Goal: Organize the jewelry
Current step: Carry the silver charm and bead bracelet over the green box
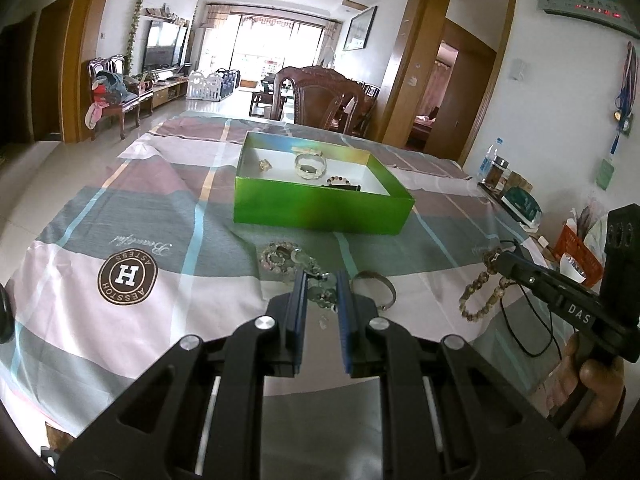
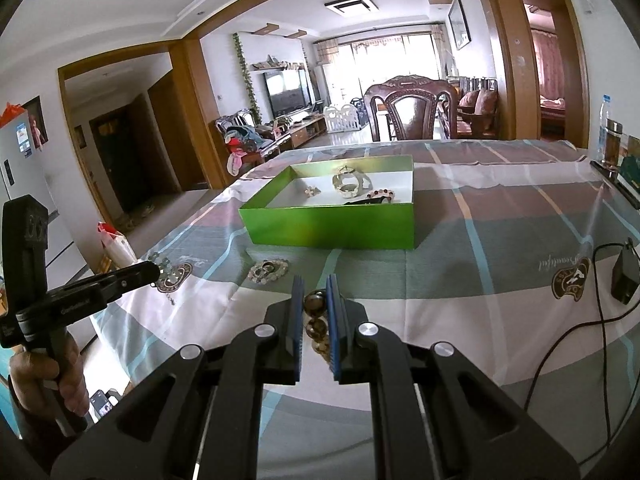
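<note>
Near edge of checked cloth | right gripper [image 2: 314,304] clamped on brown bead bracelet [image 1: 478,292], hanging limp, light, slippery; best pinched across the beads | left gripper [image 1: 322,292] parted over pale bead pile [image 1: 282,258] | green box [image 1: 320,206] farther back.

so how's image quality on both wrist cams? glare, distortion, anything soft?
Left wrist: heavy fisheye bending of the door frames, dark corner vignette, balcony window blown out; green box sharp, jewelry between the left gripper fingers soft. Right wrist: same barrel warp, window overexposed, glossy sheen on the box's front wall; beads in the right gripper slightly blurred.
</note>
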`<action>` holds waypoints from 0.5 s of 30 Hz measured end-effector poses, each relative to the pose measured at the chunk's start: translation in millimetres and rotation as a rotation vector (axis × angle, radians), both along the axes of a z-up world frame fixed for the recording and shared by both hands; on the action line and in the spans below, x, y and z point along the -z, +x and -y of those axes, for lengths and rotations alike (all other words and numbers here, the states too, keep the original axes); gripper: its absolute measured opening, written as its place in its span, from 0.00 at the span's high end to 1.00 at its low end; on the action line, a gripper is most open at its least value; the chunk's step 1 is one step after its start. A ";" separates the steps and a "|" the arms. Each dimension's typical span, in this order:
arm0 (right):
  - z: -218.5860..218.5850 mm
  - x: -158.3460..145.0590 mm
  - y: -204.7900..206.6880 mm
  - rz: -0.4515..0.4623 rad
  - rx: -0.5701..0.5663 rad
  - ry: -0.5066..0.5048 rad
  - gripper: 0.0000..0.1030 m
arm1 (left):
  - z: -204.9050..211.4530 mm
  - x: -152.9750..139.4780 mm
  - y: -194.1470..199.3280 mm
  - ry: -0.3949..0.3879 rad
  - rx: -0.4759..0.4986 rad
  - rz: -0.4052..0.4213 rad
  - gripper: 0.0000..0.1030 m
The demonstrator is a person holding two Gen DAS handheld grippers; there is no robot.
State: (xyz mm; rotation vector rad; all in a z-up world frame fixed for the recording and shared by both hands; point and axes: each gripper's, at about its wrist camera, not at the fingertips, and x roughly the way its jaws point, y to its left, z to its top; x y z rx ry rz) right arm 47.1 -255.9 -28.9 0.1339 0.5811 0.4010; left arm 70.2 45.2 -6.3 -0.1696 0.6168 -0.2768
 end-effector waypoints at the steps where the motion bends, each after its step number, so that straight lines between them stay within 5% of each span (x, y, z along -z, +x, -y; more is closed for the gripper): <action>1: -0.2 0.4 -0.4 -0.001 0.000 0.001 0.89 | 0.5 0.8 0.5 0.001 0.001 -0.003 0.86; 15: 3.6 2.0 0.9 -0.010 0.002 0.004 0.89 | 6.3 6.0 5.5 0.007 0.013 -0.019 0.86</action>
